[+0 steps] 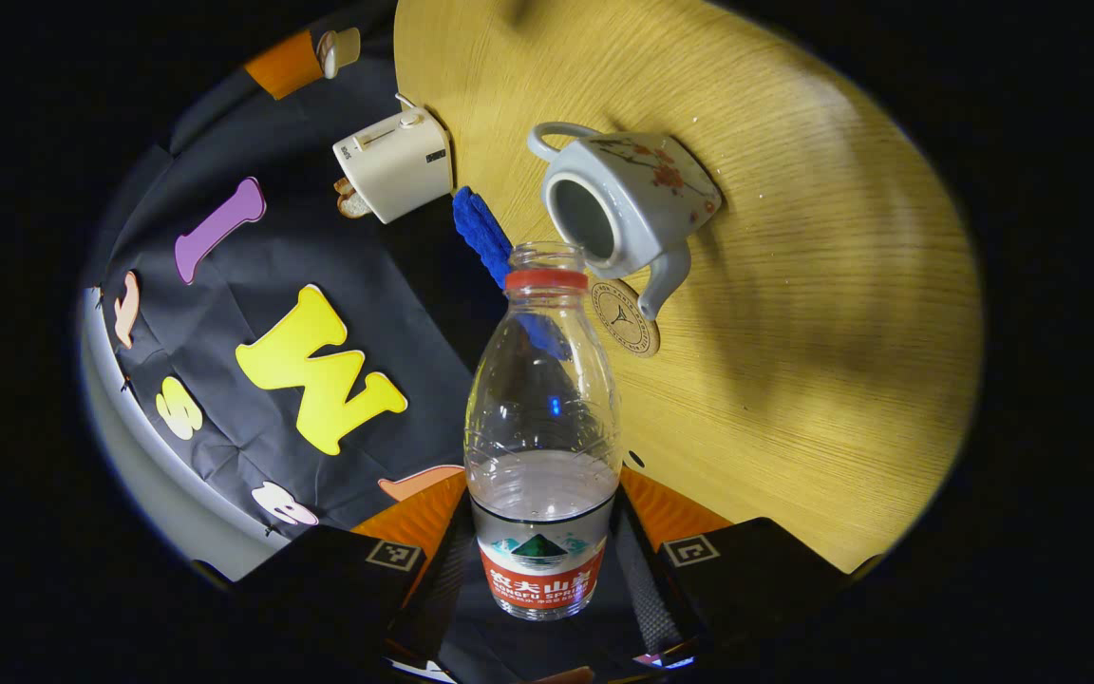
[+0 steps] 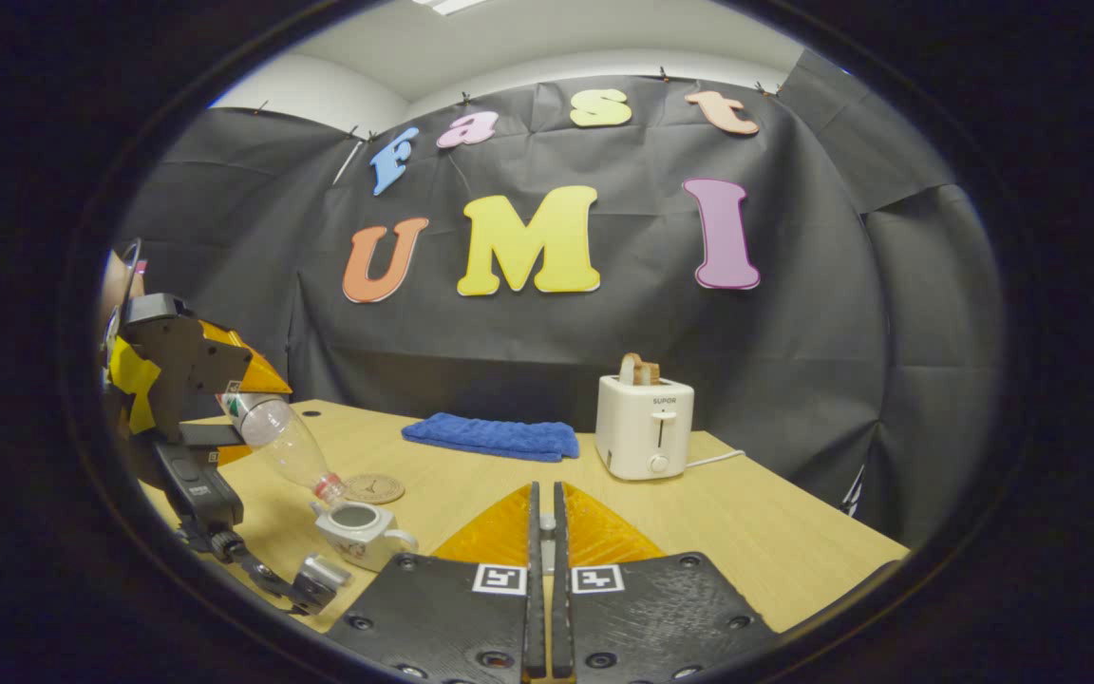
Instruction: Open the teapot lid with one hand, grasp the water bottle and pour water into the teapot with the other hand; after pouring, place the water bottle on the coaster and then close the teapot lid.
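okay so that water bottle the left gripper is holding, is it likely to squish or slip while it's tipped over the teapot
The water bottle looks like thin clear plastic, so it would probably flex under a hard squeeze. It's only partly full, so likely light. The left gripper clamps the labelled lower part, which may be slick; tilted toward the teapot, it could slide.

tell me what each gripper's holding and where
Left gripper grips the water bottle by its lower body at the label. Whether the shut right gripper holds anything cannot be told.

The light wooden table (image 2: pixel 746 513) carries a teapot (image 2: pixel 362 532), a round coaster (image 2: pixel 374 488), a folded blue towel (image 2: pixel 493 437) and a white toaster (image 2: pixel 644 427).
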A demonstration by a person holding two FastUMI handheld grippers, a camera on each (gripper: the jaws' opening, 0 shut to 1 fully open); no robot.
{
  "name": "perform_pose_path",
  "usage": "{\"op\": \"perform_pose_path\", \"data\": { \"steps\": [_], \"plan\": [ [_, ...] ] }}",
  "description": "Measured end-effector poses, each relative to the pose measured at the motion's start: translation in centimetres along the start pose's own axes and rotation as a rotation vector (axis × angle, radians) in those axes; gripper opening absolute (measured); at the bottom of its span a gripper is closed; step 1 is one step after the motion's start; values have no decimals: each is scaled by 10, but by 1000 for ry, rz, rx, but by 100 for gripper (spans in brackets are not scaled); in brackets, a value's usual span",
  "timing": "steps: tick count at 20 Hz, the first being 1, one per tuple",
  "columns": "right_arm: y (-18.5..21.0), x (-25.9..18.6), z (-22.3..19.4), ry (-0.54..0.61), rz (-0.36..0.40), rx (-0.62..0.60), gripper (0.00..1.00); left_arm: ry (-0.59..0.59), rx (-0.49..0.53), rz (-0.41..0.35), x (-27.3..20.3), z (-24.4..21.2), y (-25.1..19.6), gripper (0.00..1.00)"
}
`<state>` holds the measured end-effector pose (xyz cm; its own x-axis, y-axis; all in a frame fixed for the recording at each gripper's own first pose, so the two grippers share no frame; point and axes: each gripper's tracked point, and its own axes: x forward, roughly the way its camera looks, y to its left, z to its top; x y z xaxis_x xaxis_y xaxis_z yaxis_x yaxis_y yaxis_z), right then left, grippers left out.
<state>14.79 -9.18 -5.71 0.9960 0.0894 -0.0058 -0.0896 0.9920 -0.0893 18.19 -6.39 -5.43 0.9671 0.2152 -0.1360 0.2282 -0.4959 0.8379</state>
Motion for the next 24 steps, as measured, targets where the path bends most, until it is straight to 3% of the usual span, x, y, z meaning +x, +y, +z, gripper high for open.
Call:
{"op": "perform_pose_path", "data": {
  "steps": [4, 7, 9, 12, 20, 24],
  "plan": [
    [4, 1, -2, 9, 20, 8, 2, -19, -7, 5, 1, 7, 0, 81],
    [2, -1, -2, 12, 21, 11, 3, -29, -33, -6, 2, 7, -2, 77],
    [1, -2, 0, 8, 23, 16, 2, -44, -80, -16, 5, 6, -6, 77],
    [5, -7, 6, -8, 54, 35, 2, -56, -191, 46, 4, 3, 0, 77],
    [-7, -23, 29, -65, 42, 45, 2, -162, -826, 42, 14, 6, 1, 76],
    [-8, -21, 27, -58, 31, 56, 2, -192, -1225, 26, 26, 1, 6, 77]
  ]
}}
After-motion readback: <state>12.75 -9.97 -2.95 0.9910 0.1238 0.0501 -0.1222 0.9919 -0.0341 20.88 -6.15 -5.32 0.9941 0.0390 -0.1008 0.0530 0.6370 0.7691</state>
